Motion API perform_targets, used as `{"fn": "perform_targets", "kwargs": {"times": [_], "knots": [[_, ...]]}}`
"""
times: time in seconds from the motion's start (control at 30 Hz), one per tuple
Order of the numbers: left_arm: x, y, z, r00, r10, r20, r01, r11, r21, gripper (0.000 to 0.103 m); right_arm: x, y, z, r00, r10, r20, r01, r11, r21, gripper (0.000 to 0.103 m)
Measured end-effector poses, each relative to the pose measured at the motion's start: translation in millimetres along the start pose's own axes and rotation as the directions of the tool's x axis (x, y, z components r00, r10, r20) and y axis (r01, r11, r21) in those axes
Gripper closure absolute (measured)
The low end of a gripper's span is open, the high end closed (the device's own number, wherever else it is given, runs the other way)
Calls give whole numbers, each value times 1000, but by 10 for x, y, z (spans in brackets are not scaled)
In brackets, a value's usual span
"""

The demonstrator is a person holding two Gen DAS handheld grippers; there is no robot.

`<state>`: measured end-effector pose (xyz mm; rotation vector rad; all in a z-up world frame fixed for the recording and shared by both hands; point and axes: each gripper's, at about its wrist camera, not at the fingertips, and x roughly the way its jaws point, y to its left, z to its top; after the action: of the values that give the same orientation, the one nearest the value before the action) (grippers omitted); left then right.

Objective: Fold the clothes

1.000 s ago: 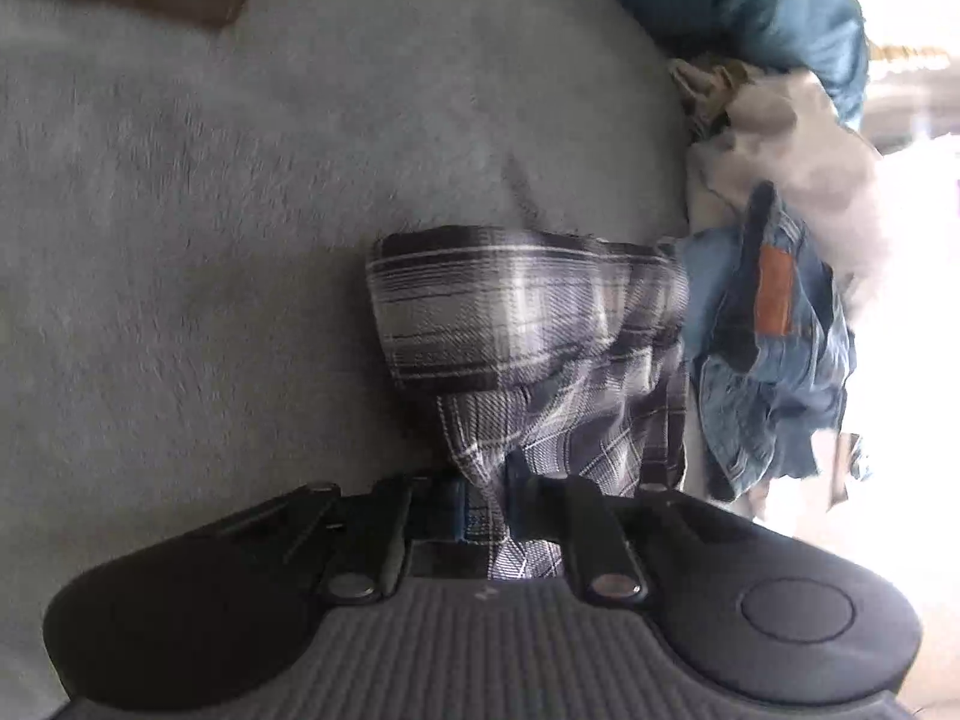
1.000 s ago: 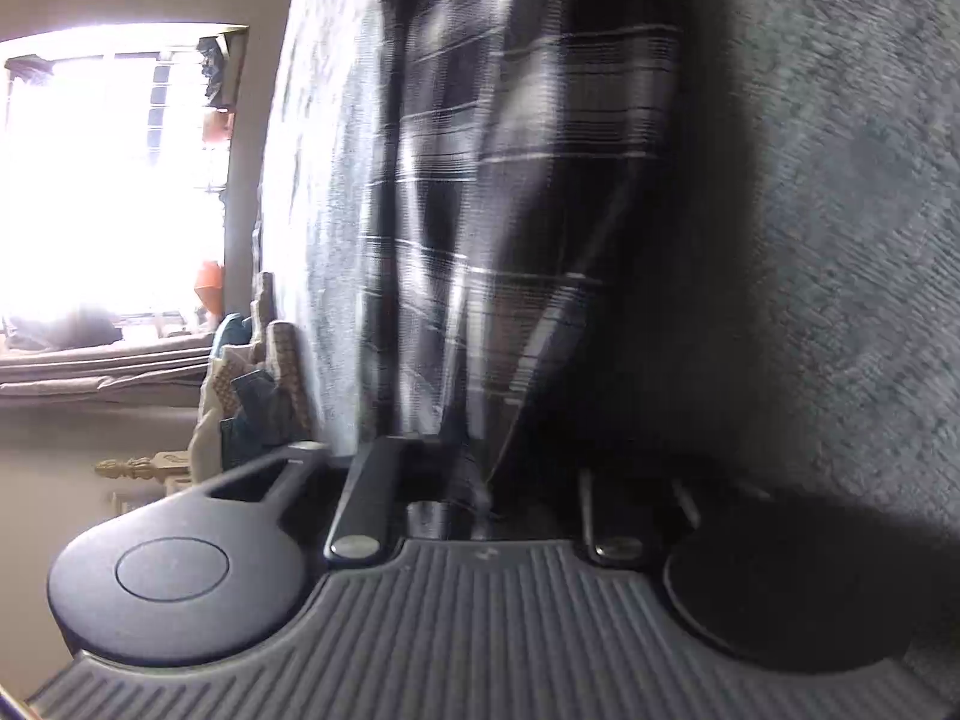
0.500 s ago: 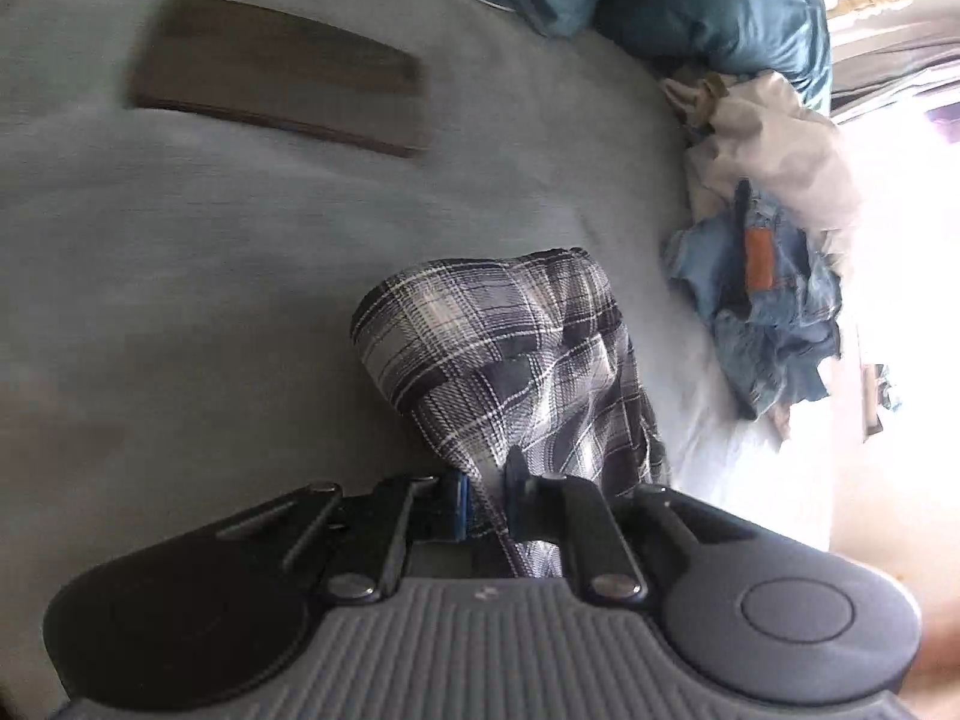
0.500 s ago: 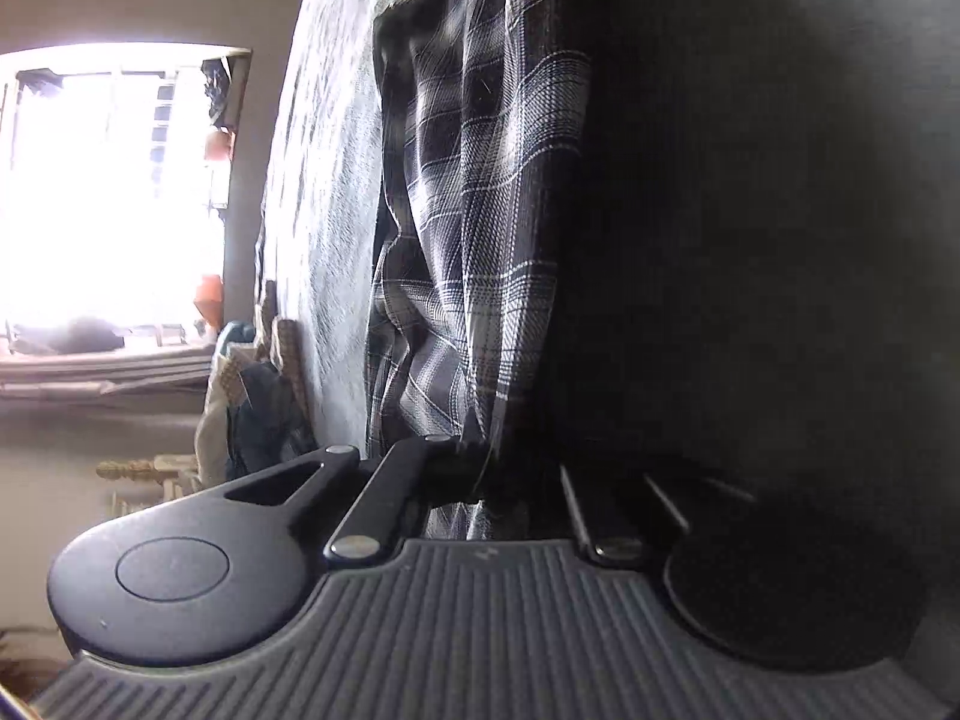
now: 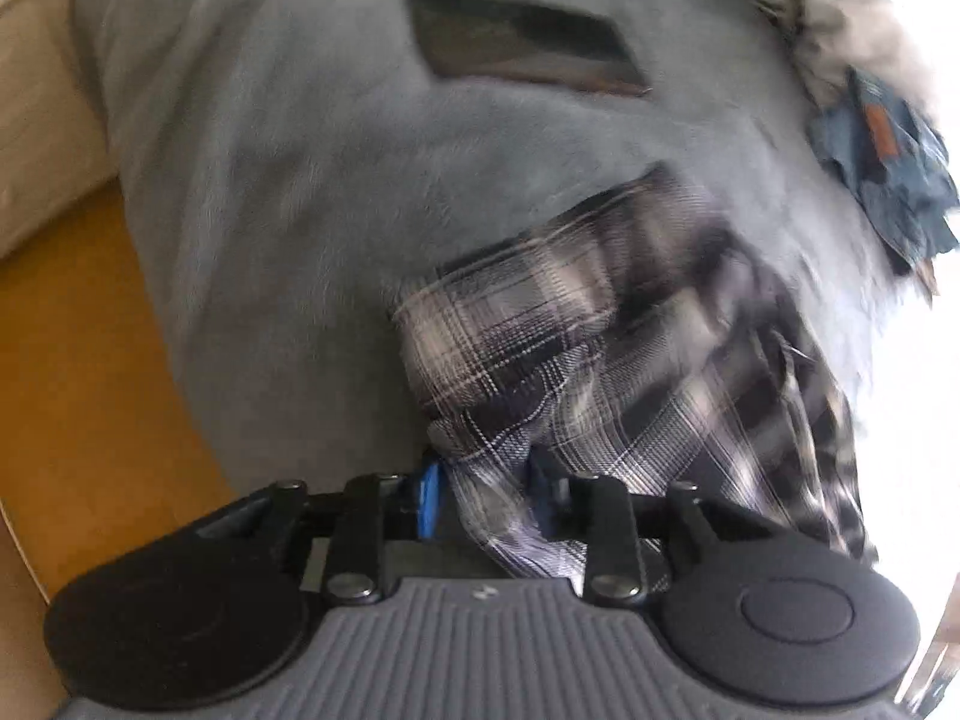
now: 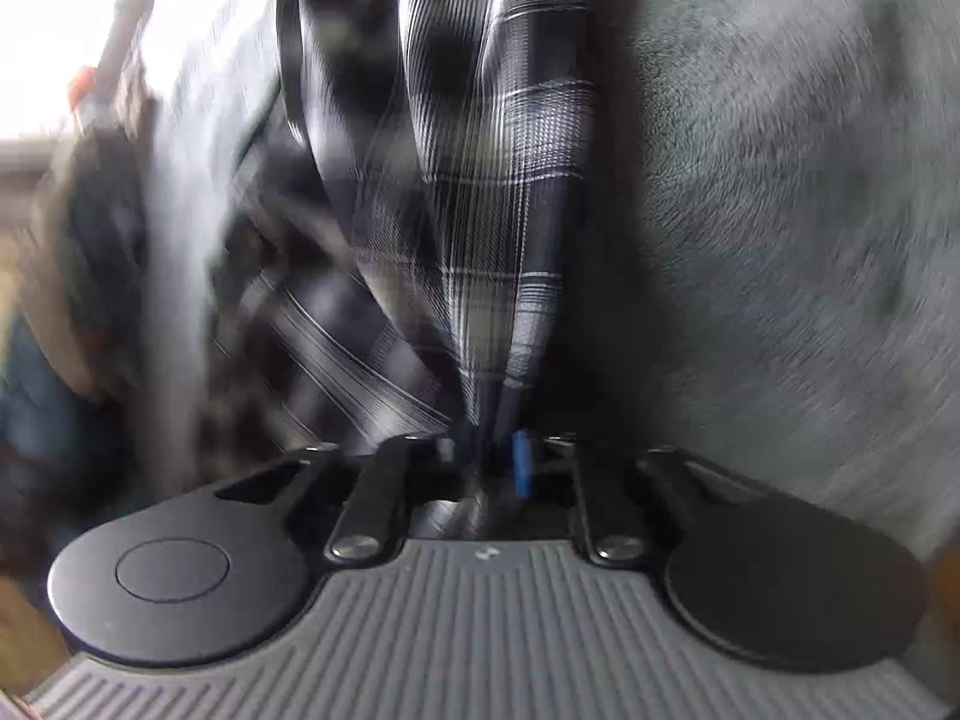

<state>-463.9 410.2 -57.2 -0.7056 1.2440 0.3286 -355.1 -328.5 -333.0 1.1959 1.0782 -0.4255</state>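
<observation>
Grey plush blanket (image 5: 420, 192) covers the bed and carries everything else; a dark flat rectangular thing (image 5: 522, 54) lies on it toward the far side, and a heap of unfolded clothes (image 5: 882, 144), denim among them, sits at the right edge in the left wrist view. Nearer, the plaid garment (image 5: 540, 330) rests on the blanket as a partly doubled bundle, one end leading up into each tool. The left gripper (image 5: 480, 480) has just been opening its jaws: a twisted corner of plaid lies between them, but a gap shows beside the blue pad, so the grip looks slack. The right gripper (image 6: 486, 456) has likewise been parting its jaws, with a narrow hanging strip of the plaid (image 6: 492, 210) between them; motion blur keeps me from saying whether the pads press on it.

By my reading, a fold has been laid over and this is the let-go. The next move calls for freeing both corners cleanly, drawing the tools back without dragging the cloth, then regripping for another fold.
</observation>
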Motion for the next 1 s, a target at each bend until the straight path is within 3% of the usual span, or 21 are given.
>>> {"fn": "perform_targets", "kwargs": {"times": [0.07,0.17,0.23,0.33,0.43,0.5,0.57,0.63,0.7,0.73,0.83,0.9,0.97,1.0], "knots": [[-133,-61,92,999,25,31,-28,997,70,56,-138,136,65,997,-74,-34,70,991,-116,60],[-245,-158,266,996,34,79,-44,991,129,54,-405,494,88,973,-232,-22,208,907,-367,60],[-259,-215,378,993,20,116,-38,988,150,50,-487,845,69,970,-243,-11,200,821,-535,60],[-126,-296,534,991,-21,134,-3,984,178,43,-257,1550,-49,985,-170,-23,87,611,-787,60],[-33,-258,666,994,-58,96,36,977,211,43,286,2348,-252,990,-41,-132,-107,371,-922,60],[33,-275,673,993,-54,109,27,971,237,43,658,2798,-569,968,24,-250,-249,204,-947,60],[54,-268,634,990,-65,128,28,963,269,44,989,3188,-966,928,54,-367,-369,16,-929,60],[50,-253,568,988,-68,139,24,955,296,49,1283,3506,-1359,889,53,-455,-440,-179,-880,61],[74,-236,584,986,-79,145,29,947,319,52,1546,3744,-1660,869,31,-494,-460,-314,-830,61],[76,-218,584,985,-88,147,35,943,330,54,1664,3840,-1783,862,18,-506,-465,-367,-806,61],[44,-39,492,982,-119,145,59,929,365,62,1941,3996,-2045,835,-58,-548,-508,-465,-725,61],[-65,161,402,979,-136,151,67,917,392,67,2093,4025,-2192,835,-102,-541,-503,-543,-672,61],[-84,170,379,975,-149,166,68,907,416,80,2187,3956,-2319,840,-137,-524,-493,-596,-634,63],[-136,237,319,973,-157,169,72,903,425,81,2233,3959,-2343,837,-158,-524,-501,-606,-618,68]]}}
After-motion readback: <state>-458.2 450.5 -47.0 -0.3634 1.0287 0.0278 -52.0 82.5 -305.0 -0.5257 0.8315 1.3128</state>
